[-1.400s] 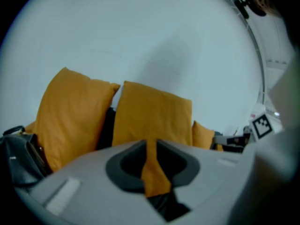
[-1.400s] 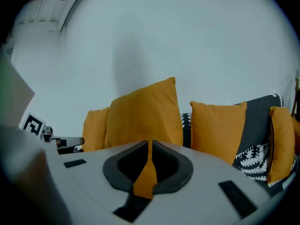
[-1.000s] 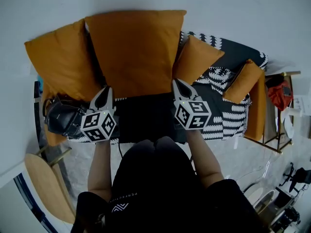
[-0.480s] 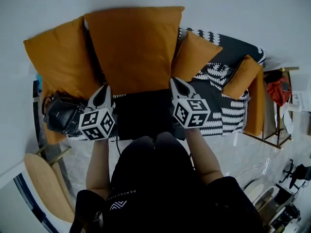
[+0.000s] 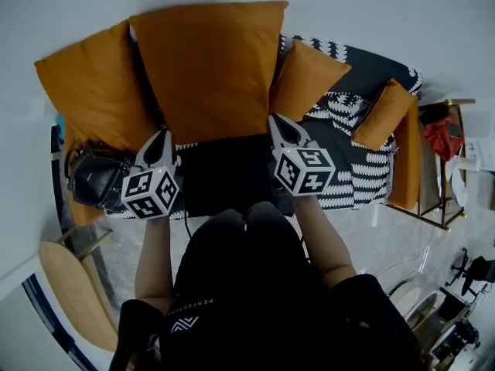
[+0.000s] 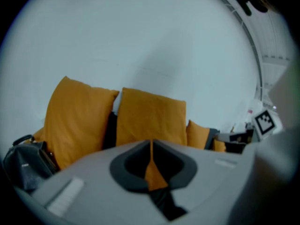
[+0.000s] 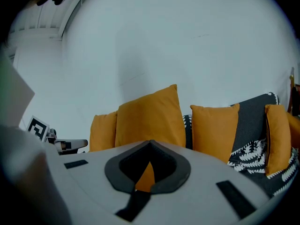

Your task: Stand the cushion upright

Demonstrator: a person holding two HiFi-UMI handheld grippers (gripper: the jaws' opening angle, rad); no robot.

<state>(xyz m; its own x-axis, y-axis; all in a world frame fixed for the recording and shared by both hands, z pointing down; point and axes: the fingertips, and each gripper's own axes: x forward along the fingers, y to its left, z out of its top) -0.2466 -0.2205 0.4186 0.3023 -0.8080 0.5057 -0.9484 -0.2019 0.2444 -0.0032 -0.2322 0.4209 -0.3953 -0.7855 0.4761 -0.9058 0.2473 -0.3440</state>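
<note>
Against the wall, the orange cushion stands upright — left tool and right tool pinch its corners.

A black bag sits just left of the left tongs, with a large orange pillow standing upright beyond it. Right of the right tongs a small orange pillow stands near and another orange pillow stands well apart, both on a black-and-white patterned sofa. A red item shows far to the right, and a wooden chair stands on the person's side of the left tongs.
</note>
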